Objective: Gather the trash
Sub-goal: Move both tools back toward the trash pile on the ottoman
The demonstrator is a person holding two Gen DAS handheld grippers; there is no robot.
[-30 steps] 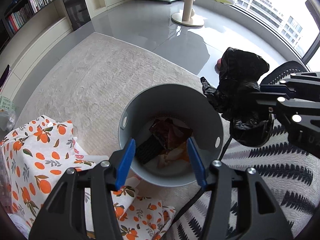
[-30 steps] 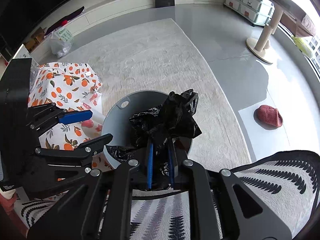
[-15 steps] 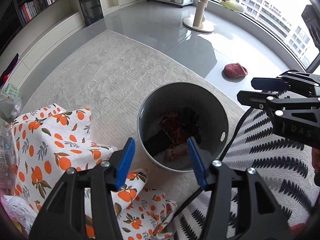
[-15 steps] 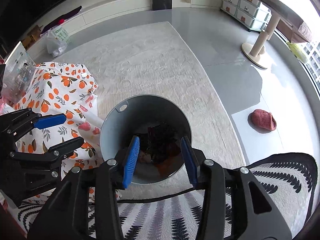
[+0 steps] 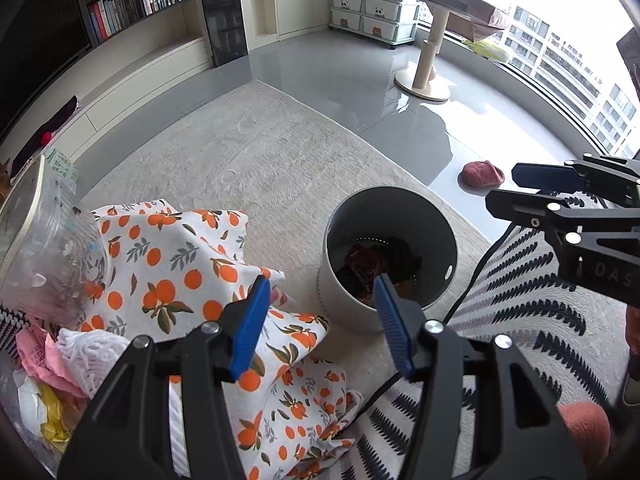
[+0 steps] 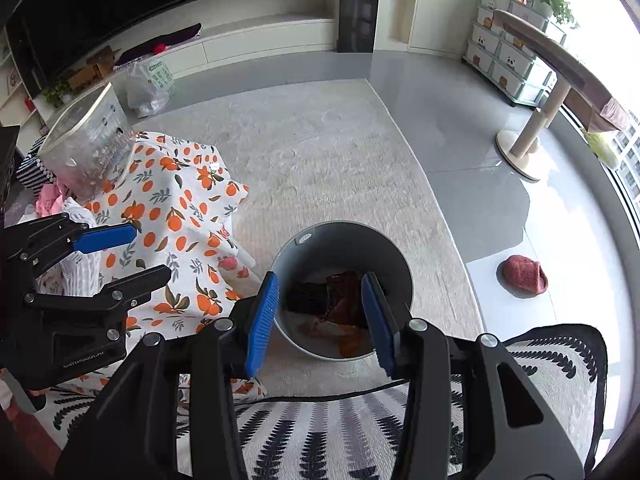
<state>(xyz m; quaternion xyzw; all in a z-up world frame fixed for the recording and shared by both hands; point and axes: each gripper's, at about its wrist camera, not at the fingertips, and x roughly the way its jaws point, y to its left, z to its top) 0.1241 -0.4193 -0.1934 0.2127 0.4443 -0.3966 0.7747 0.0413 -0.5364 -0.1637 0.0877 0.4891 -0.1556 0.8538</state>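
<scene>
Our left gripper (image 5: 320,320) — angled steeply downward, blue pads apart, nothing between them. Our right gripper (image 6: 320,316) — same downward tilt, jaws just opened, standing apart and empty.

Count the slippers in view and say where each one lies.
2. One pink slipper lies on the grey floor past the trash bin; part of another shows at the left view's lower right edge. More may be hidden.

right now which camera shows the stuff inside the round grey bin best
The right wrist view: it looks down into the round grey bin, showing dark and reddish wrappers on its floor. The left wrist view sees it more obliquely; its near wall hides much of them.
</scene>
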